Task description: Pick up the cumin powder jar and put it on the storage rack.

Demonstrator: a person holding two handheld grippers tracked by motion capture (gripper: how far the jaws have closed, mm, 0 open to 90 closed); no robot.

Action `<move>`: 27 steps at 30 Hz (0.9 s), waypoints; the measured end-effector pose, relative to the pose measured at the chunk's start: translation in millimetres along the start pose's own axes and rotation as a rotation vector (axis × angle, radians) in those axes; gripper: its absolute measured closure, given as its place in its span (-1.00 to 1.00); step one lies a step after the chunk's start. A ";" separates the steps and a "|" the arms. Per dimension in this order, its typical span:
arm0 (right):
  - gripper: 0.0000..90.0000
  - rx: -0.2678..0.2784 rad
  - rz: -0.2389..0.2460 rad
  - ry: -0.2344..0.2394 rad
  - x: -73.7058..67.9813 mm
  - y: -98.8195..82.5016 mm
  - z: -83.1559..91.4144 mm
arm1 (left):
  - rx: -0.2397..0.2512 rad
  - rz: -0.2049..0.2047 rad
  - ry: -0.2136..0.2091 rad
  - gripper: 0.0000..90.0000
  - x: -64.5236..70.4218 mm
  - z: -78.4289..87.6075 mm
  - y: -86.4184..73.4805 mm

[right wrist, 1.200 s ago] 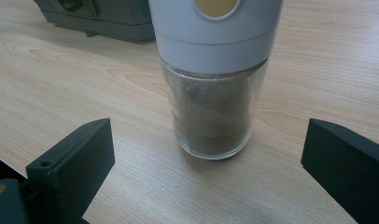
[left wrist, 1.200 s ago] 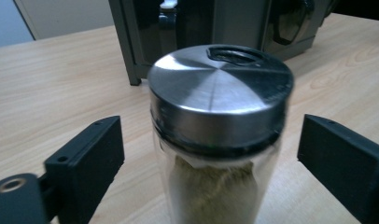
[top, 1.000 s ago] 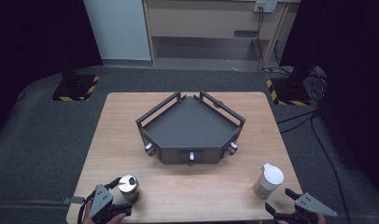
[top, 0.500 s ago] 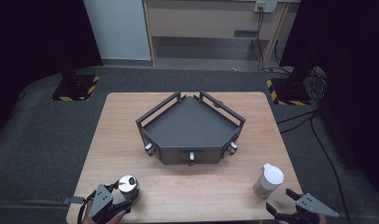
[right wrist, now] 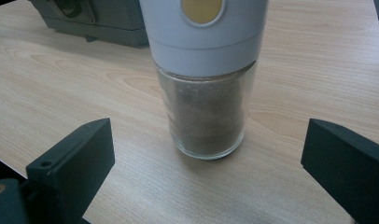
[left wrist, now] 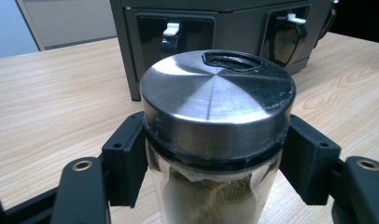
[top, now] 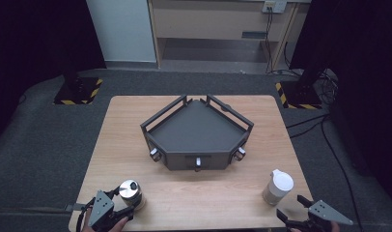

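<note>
The pads [left wrist: 127,161] of the left gripper [left wrist: 215,172] pinched the steel-lidded jar [left wrist: 217,140] just under its lid, one on each side of the glass; the jaws had just been closing, with the jar between them. The jar stood upright near the front left corner of the table [top: 121,125], with brownish powder inside and a small opening in the lid. In the high view the left gripper [top: 122,209] sat at the table's near edge with the steel-lidded jar [top: 130,192] in its grip.

The right gripper [right wrist: 208,154] had its jaws spread wide, apart from the white-capped jar [right wrist: 206,79], which stood upright just beyond them near the front right corner. Nothing touched that jar.

Behind both, in the middle of the table, lay the dark tray [top: 199,133], with low rails and small latches on its front faces.

The step in hand looked like the grasp: left side taken, right side not yet. The next move seemed to call for the right gripper to come forward around the glass below the cap and close, then for a straight lift of each jar, upright so nothing spilled through the lid opening, probably toward the tray.
</note>
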State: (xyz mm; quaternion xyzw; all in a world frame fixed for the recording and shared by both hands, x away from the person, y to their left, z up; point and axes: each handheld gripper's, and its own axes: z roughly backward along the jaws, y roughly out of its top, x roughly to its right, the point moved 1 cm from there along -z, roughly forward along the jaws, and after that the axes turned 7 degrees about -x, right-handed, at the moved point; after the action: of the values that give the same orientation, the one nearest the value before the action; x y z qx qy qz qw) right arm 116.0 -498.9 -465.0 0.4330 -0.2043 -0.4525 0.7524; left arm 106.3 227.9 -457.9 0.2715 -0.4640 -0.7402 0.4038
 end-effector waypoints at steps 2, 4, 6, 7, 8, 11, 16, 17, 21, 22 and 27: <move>-0.93 0.002 0.000 0.003 0.2 0.4 0.5 | -0.004 -0.007 0.006 -0.31 0.4 1.3 4.6; -0.93 0.002 0.003 0.005 0.3 0.9 0.7 | 0.000 -0.008 0.009 -0.31 -0.1 2.4 10.1; -0.93 0.002 0.004 0.004 0.5 1.0 0.6 | 0.005 -0.002 0.006 -0.32 -1.2 3.3 15.1; -0.93 0.001 0.004 0.004 0.6 1.1 0.5 | 0.006 -0.006 0.006 -0.31 -1.5 3.9 18.6; -0.93 0.001 0.004 0.004 0.8 1.0 0.4 | 0.007 -0.014 0.005 -0.31 -1.1 4.2 23.4; -0.93 -0.002 0.003 0.005 1.0 1.1 -0.4 | 0.009 -0.032 -0.004 -0.32 -0.7 4.8 35.0; -0.93 -0.006 0.010 0.010 0.1 2.1 -1.9 | 0.016 -0.042 -0.018 -0.32 2.3 5.5 49.4; -0.93 -0.008 0.014 0.010 -0.3 2.4 -1.9 | 0.015 -0.044 -0.021 -0.31 2.7 5.5 52.5; -0.93 -0.007 0.015 0.010 0.0 2.5 -1.1 | 0.018 -0.061 -0.020 -0.32 6.6 7.3 64.5; -0.93 -0.006 0.014 0.010 0.3 2.4 -0.8 | 0.020 -0.064 -0.023 -0.32 6.9 7.8 67.2; -0.93 -0.003 0.016 0.013 -0.3 2.9 -0.8 | 0.020 -0.076 -0.029 -0.32 8.8 5.5 78.1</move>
State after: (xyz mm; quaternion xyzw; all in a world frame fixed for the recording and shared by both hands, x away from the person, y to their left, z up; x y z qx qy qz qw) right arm 117.9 -497.6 -462.9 0.4330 -0.2021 -0.4442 0.7579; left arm 124.4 204.0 -385.0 0.2821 -0.4666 -0.7542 0.3658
